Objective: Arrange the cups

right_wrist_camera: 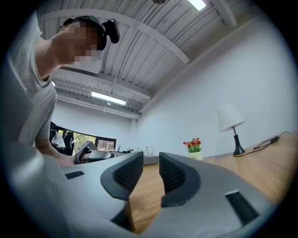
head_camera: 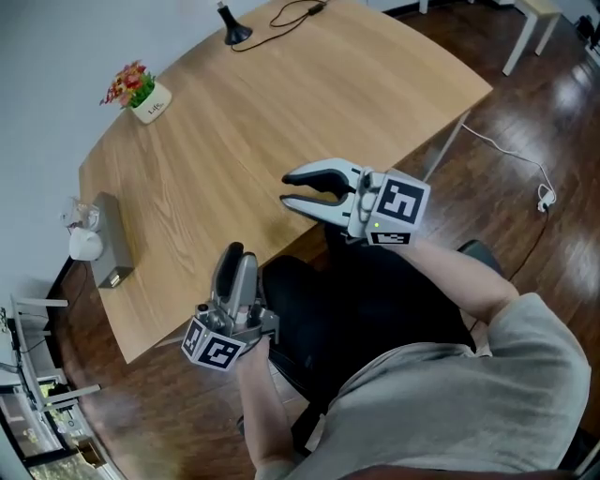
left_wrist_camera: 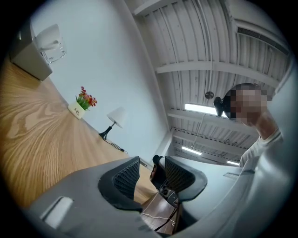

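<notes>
Person in a grey T-shirt [head_camera: 487, 394] sits at the near edge of a pale wooden table [head_camera: 281, 103], with a 2-jaw gripper in each hand. Closest to the body, the left gripper [head_camera: 238, 253] reaches just over the table's edge with its marker cube toward the lap. Its own view shows the 2 ribbed pads standing apart and gripping nothing, with only the other gripper and dark floor visible through the gap.

Just beyond it, the right gripper [head_camera: 286, 187] points left above the tabletop. Its jaws are parted by a narrow gap that frames bare wood and nothing else.

The cups [head_camera: 79, 216], clear glass and too small to count, stand well apart from both grippers at the table's left end. They sit between a grey box [head_camera: 111, 246] and the table edge. A white rounded object [head_camera: 85, 246] sits just beside them; what it is cannot be told.

Farther along the wall side of the table stands a white pot of red and yellow flowers [head_camera: 141, 94]. At the far end is a lamp [head_camera: 234, 34] on a black base, its cord [head_camera: 291, 14] trailing across the wood. A white cable [head_camera: 525, 164] lies on the dark wooden floor [head_camera: 525, 103] to the right.
</notes>
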`<move>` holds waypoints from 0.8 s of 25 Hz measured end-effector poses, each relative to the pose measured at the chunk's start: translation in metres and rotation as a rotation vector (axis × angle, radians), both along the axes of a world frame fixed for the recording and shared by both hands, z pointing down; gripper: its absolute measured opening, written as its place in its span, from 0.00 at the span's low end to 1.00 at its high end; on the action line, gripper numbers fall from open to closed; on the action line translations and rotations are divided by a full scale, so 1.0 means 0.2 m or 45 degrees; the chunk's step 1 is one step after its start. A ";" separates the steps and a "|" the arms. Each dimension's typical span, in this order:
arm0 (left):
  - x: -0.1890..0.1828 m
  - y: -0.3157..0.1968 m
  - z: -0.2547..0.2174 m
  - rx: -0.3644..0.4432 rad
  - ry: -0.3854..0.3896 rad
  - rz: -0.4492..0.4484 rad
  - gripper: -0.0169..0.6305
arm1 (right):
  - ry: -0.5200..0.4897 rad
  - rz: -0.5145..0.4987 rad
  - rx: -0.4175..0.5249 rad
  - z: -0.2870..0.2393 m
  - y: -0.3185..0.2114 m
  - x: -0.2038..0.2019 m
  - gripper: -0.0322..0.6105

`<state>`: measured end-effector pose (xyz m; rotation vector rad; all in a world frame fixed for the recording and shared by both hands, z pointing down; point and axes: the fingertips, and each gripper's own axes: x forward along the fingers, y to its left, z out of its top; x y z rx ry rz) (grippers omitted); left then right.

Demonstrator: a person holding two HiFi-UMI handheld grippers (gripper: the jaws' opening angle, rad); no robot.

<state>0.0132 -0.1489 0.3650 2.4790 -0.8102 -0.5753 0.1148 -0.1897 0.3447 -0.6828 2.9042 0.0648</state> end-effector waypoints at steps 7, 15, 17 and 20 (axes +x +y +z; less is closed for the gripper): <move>0.00 0.00 0.01 -0.005 0.006 0.016 0.28 | -0.046 0.002 -0.061 0.01 -0.03 0.02 0.21; 0.00 0.00 0.01 -0.006 0.004 0.018 0.28 | -0.027 -0.031 -0.065 0.03 -0.01 0.00 0.21; 0.00 0.00 0.01 -0.004 0.001 0.014 0.28 | -0.029 -0.032 -0.067 0.03 -0.01 0.00 0.21; 0.01 0.01 0.01 0.015 -0.046 0.002 0.28 | -0.028 -0.031 -0.066 0.03 -0.01 0.00 0.21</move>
